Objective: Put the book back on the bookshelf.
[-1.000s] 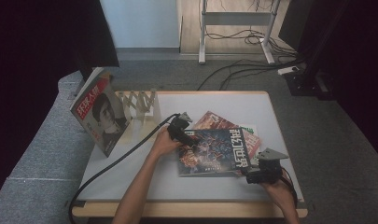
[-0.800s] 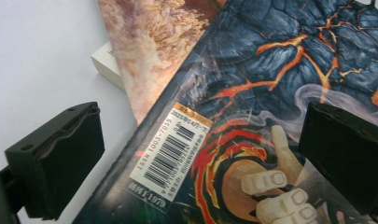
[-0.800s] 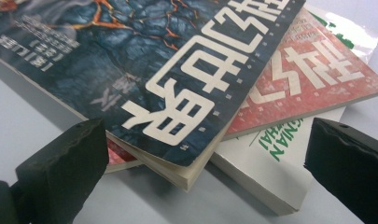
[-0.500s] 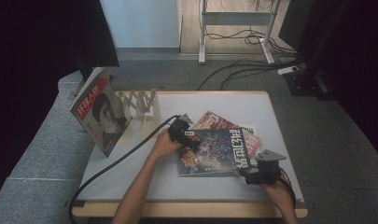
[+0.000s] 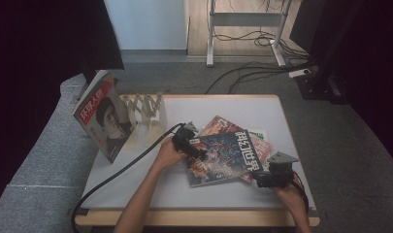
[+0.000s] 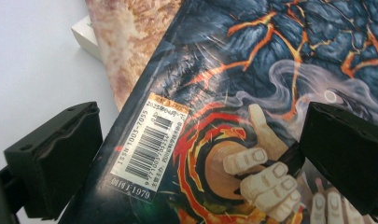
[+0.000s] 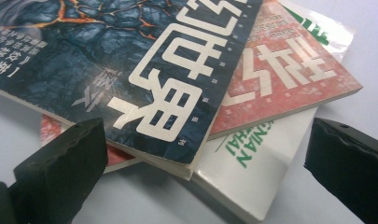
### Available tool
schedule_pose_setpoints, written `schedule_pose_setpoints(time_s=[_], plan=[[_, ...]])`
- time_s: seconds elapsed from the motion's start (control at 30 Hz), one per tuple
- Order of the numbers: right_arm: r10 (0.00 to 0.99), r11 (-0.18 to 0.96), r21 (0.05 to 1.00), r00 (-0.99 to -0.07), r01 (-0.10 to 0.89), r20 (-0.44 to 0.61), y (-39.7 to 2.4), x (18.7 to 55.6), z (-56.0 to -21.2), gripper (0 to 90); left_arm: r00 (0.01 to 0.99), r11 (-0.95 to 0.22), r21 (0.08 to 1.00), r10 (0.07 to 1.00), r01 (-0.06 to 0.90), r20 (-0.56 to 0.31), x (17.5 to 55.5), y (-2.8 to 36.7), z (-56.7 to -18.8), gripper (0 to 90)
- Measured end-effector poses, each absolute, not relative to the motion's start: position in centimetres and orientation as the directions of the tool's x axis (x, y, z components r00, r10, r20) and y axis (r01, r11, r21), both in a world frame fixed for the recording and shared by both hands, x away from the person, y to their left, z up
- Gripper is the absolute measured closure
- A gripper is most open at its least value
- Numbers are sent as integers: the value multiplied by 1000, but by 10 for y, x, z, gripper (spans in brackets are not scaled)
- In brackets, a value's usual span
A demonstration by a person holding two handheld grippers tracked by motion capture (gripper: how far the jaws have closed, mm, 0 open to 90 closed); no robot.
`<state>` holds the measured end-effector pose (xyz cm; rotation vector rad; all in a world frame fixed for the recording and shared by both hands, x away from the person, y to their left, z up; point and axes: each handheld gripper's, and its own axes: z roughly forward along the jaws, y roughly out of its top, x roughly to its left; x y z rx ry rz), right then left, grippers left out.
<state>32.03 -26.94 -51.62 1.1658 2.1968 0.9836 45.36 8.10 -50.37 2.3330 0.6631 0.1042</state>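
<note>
High view: fixed above the near edge, facing forward and down, far enough to take in the whole white rectangular table (image 5: 233, 104) and grey floor beyond.

Left gripper view: very close, looking down between 2 parted black jaws onto the barcode corner of the dark blue glossy magazine with orange lava-crack cover (image 6: 233, 93).

Right gripper view: low and close, aimed across the table surface at that magazine's title corner (image 7: 130, 60).

Shared by all 3 views: the same blue magazine (image 5: 221, 153) atop the stack.
</note>
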Motion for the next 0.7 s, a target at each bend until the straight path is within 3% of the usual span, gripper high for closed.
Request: schedule_pose_setpoints(time_s=[0.7], plan=[[861,345,759,-507,551,-23,-283,348,-516,0,854,-626,642,512,443,-90,425,91,-505,0]])
